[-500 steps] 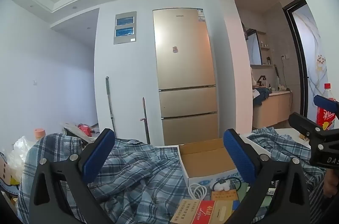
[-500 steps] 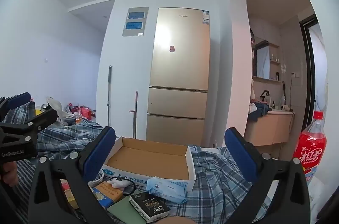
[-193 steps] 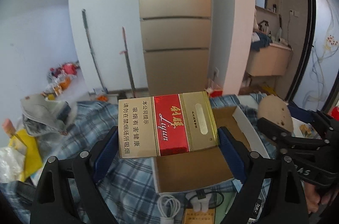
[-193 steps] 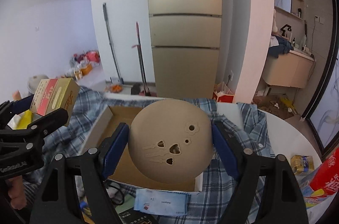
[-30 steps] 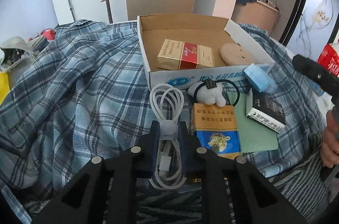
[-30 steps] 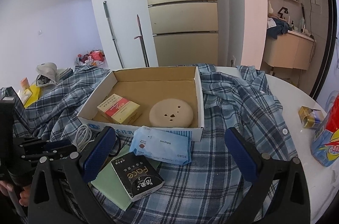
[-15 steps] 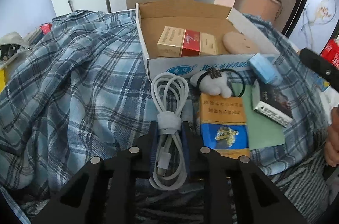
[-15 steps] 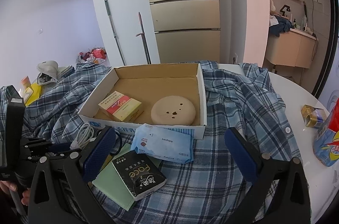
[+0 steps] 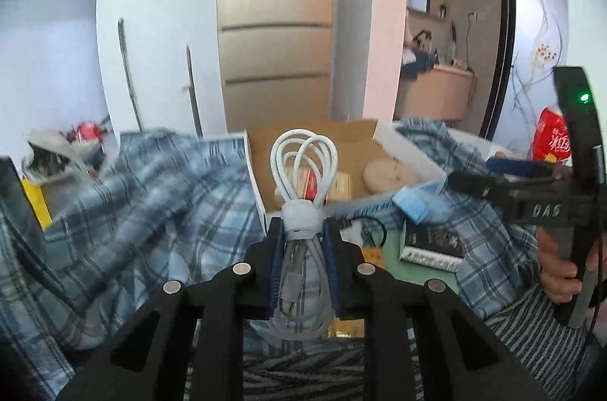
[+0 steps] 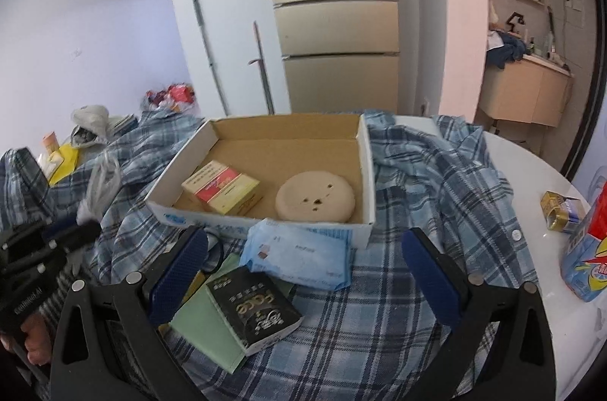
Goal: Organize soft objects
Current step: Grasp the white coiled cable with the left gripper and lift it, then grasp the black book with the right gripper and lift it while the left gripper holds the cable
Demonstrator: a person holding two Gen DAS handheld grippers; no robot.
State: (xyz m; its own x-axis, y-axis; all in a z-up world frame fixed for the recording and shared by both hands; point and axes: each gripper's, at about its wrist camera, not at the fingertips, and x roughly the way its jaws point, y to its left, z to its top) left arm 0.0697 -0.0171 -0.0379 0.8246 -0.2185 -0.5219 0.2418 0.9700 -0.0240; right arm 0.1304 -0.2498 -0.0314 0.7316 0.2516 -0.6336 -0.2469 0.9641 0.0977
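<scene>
Left hand-held gripper (image 9: 302, 241) clenched on the coiled white cable (image 9: 303, 181), held up in front of the cardboard box (image 10: 364, 173). Inside the box: a red-and-gold pack (image 10: 222, 187) beside a round tan pad (image 10: 315, 197). Right hand-held gripper (image 10: 303, 268) spread wide, empty, above the plaid shirt (image 10: 436, 181).

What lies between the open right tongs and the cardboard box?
In the right wrist view, a blue tissue pack lies on the plaid shirt between the right tongs and the cardboard box, touching its front wall.

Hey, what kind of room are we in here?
Most likely a lived-in home, a dining or kitchen area. A tall gold fridge stands against the wall, a washbasin counter sits in the side nook, and a plaid shirt covers the white table.
</scene>
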